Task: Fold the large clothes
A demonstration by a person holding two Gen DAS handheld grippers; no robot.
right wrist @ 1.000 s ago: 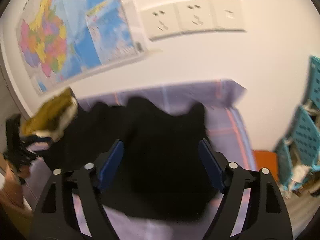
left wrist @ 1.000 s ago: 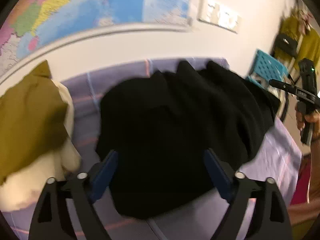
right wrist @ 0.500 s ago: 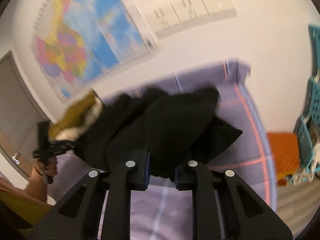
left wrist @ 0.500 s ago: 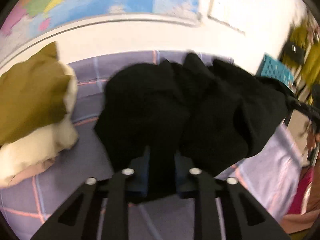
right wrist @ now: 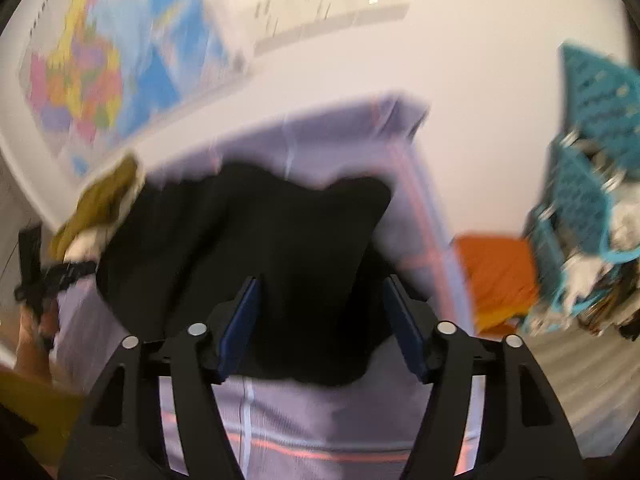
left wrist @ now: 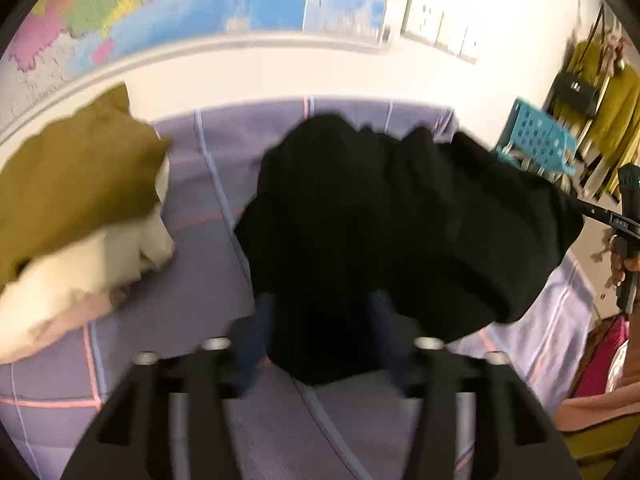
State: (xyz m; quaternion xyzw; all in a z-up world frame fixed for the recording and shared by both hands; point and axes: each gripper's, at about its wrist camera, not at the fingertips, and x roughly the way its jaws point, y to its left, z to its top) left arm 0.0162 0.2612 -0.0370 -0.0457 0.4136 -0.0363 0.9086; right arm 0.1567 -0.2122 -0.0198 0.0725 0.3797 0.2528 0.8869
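The black garment (left wrist: 384, 232) is lying bunched on the purple sheet (left wrist: 192, 312), and both the left gripper (left wrist: 320, 344) and right gripper (right wrist: 320, 324) are sitting with jaws spread wide around its near edge, not pinching anything. Probably worth spreading it flat before re-gripping the corners. Off to the side, teal baskets (right wrist: 584, 184) are holding what looks like mixed laundry, too blurry to identify.

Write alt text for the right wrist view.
The right gripper is open, its blue-padded fingers straddling the near edge of a black garment heaped on a lilac checked cloth. Behind are a wall map, folded olive and cream clothes, and turquoise baskets on the right.
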